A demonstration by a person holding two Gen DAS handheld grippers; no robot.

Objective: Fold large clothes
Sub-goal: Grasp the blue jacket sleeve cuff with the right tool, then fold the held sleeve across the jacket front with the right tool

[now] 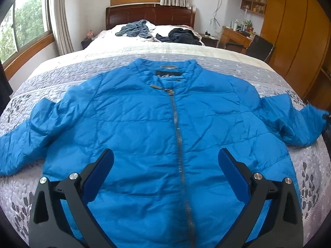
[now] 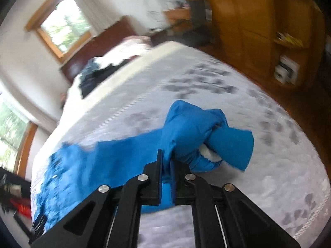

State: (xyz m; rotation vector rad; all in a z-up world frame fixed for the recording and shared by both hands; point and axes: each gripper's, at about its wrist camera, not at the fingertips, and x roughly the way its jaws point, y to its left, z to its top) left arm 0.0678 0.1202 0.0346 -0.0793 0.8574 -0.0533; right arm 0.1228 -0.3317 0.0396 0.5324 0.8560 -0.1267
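Lying flat and zipped on the bed (image 1: 62, 66), front up, the jacket (image 1: 144, 124) spreads its sleeves to both sides; the left gripper (image 1: 165, 161) hangs wide open above its lower front, while the right gripper (image 2: 167, 161) is clamped on a bunched sleeve (image 2: 198, 128)
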